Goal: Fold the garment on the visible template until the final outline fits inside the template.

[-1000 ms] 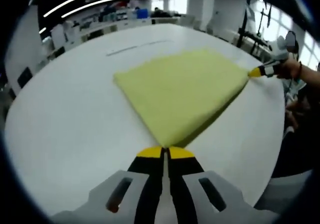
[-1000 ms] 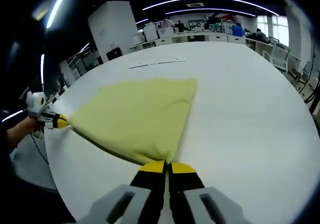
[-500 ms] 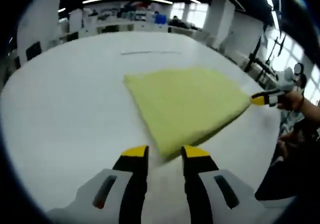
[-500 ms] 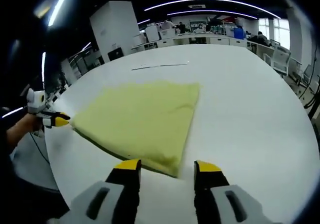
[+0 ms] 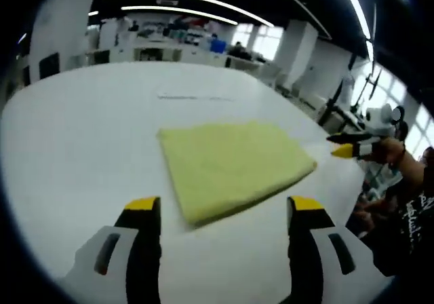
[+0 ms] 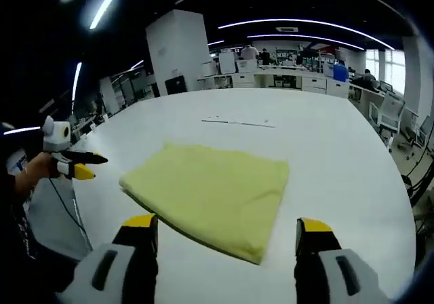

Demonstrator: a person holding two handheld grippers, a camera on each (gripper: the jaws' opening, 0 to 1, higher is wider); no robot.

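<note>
Checking the fold: your left gripper (image 5: 220,212) has its fingers wide, holding nothing; folded yellow garment (image 5: 230,165) lies mid-tabletop (image 5: 81,134); right gripper (image 6: 227,233) likewise wide. Template outline not discernible, so confirm fit before refolding.

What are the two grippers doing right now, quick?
Left gripper: open, holding nothing, yellow cloth lying ahead.
Right gripper: open, holding nothing.

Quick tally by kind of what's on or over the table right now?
Yellow folded garment: 1
Grippers, both with jaws spread wide: 2, left gripper and right gripper
White table: 1
Thin line marking on the table: 1
Total: 5
</note>
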